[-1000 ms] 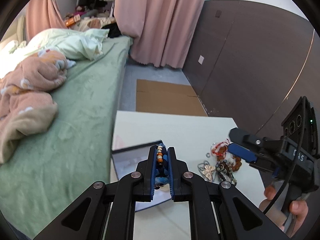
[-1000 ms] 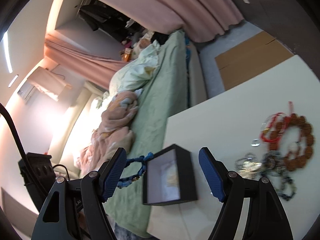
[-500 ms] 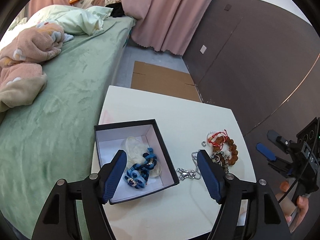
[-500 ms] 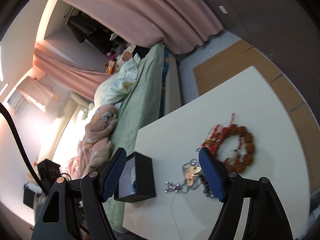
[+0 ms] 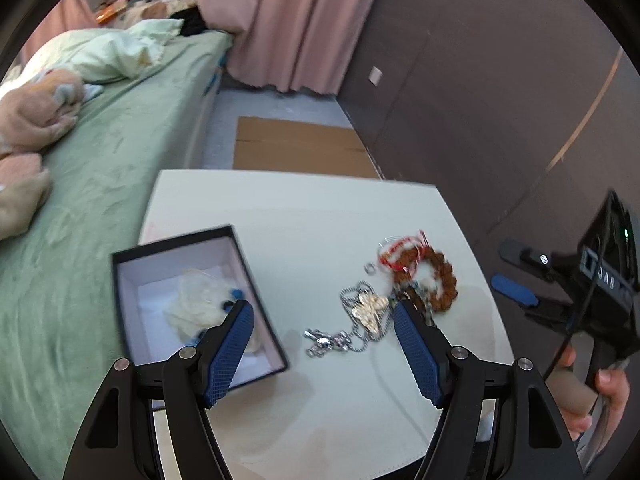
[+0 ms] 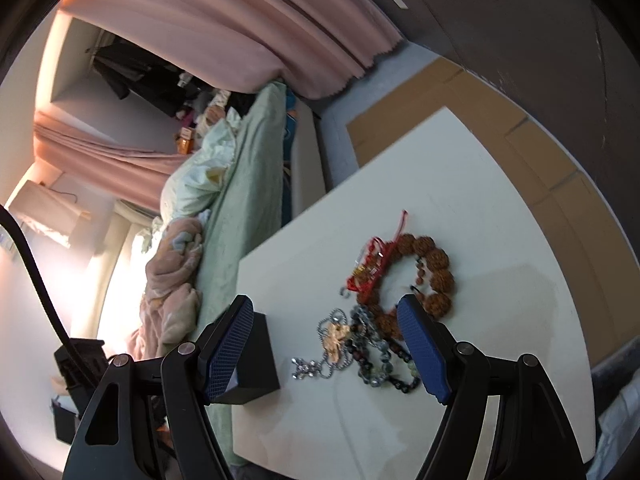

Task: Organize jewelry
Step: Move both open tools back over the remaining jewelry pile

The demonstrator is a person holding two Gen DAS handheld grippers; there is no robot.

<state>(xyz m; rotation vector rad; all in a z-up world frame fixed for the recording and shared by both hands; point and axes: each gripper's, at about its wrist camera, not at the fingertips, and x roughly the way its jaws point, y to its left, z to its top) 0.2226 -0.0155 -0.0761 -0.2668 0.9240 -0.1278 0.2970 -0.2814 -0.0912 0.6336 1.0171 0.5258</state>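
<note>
Above the table (image 5: 304, 220), both grippers' fingers (image 5: 230, 354) (image 6: 420, 354) spread over the lengthwise-lying butterfly necklace (image 5: 366, 312).

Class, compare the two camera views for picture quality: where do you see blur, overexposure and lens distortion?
Left wrist view: motion blur smears the black box and the brown bead bracelet; the fisheye bends the table edge. Right wrist view: sharper on the bracelet, but strong light at the left washes out the wall, and a dark circular vignette frames both.
</note>
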